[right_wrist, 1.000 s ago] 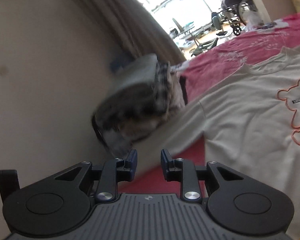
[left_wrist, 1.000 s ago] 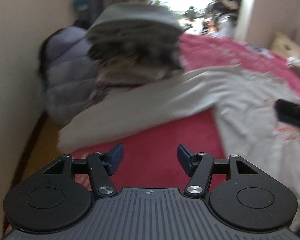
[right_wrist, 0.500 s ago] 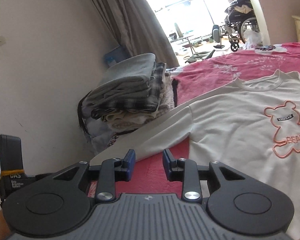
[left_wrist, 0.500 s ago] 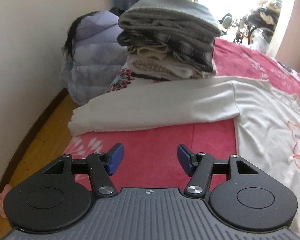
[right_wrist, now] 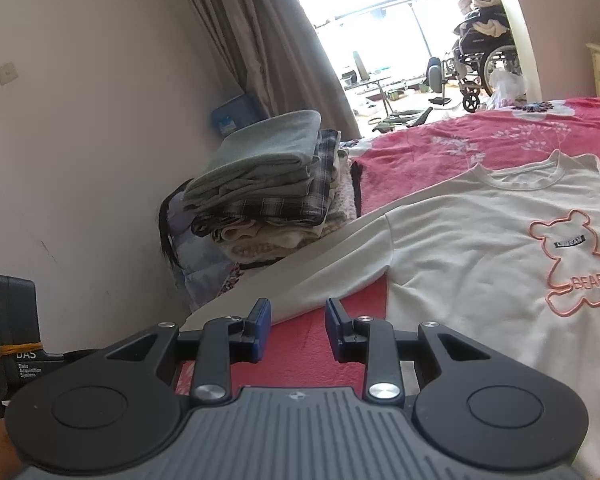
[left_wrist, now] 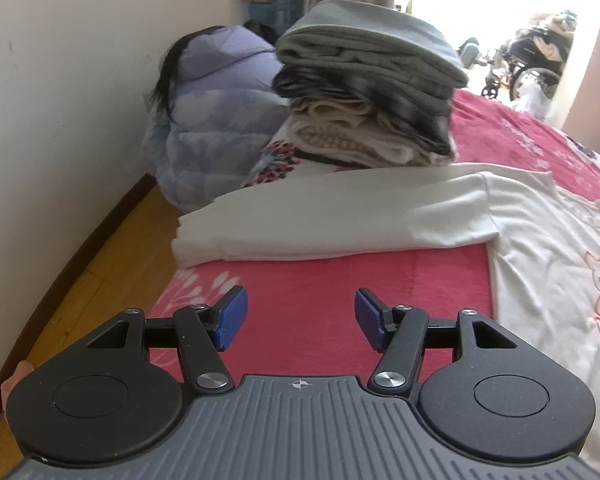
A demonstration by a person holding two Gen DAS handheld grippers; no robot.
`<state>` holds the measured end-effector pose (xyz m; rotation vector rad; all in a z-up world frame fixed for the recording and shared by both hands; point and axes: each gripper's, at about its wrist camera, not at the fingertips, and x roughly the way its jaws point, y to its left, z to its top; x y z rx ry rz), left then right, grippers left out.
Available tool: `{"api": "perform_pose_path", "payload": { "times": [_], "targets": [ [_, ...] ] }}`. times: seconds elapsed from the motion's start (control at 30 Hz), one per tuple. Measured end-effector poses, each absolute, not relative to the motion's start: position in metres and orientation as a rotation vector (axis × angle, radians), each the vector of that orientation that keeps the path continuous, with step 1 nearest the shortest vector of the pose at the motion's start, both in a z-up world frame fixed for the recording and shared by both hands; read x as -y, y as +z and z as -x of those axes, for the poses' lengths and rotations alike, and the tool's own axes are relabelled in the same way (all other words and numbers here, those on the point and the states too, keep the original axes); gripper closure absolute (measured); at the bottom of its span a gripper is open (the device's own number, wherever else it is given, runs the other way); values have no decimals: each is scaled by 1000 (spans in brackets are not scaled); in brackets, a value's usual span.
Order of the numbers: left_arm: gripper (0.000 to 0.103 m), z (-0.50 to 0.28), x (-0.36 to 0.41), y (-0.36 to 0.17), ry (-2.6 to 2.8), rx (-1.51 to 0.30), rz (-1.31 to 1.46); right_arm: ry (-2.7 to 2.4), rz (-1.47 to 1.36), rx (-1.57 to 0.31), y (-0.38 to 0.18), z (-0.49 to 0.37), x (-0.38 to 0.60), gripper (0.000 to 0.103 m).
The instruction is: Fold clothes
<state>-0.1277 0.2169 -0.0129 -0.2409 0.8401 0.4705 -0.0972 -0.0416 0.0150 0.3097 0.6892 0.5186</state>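
Observation:
A cream sweatshirt (right_wrist: pixel 480 248) with a pink bear outline lies flat on the red bedspread (left_wrist: pixel 308 292), one long sleeve (left_wrist: pixel 332 220) stretched out to the left. My left gripper (left_wrist: pixel 298 318) hovers open over bare bedspread, short of the sleeve's cuff. In the right wrist view my right gripper (right_wrist: pixel 298 330) is open, jaws narrowly apart with nothing between them, just below the sleeve (right_wrist: pixel 300 284). A stack of folded clothes (left_wrist: pixel 368 88) stands behind the sleeve.
A lilac puffer jacket (left_wrist: pixel 216 116) lies against the wall left of the stack. The bed's left edge drops to a wooden floor (left_wrist: pixel 96 280). The left gripper's camera unit (right_wrist: pixel 8 332) shows at the right view's left edge. A wheelchair (right_wrist: pixel 484 64) stands far back.
Both views have cleared of motion blur. The left gripper swung left, so the sleeve and stack now sit centred ahead. The right gripper's jaws have spread slightly wider.

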Motion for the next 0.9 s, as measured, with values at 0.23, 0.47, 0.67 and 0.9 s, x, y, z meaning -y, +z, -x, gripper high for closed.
{"api": "perform_pose_path", "payload": {
  "times": [0.23, 0.47, 0.67, 0.9],
  "targets": [
    [43, 136, -252, -31, 563, -871, 262, 555, -322, -753, -6, 91, 20, 70],
    [43, 148, -273, -52, 623, -898, 285, 558, -333, -807, -25, 87, 12, 70],
    [43, 154, -293, -65, 663, -867, 330, 555, -373, -846, -42, 81, 9, 70],
    [41, 147, -325, -79, 667, -817, 454, 541, -395, -907, -65, 70, 7, 70]
  ]
}}
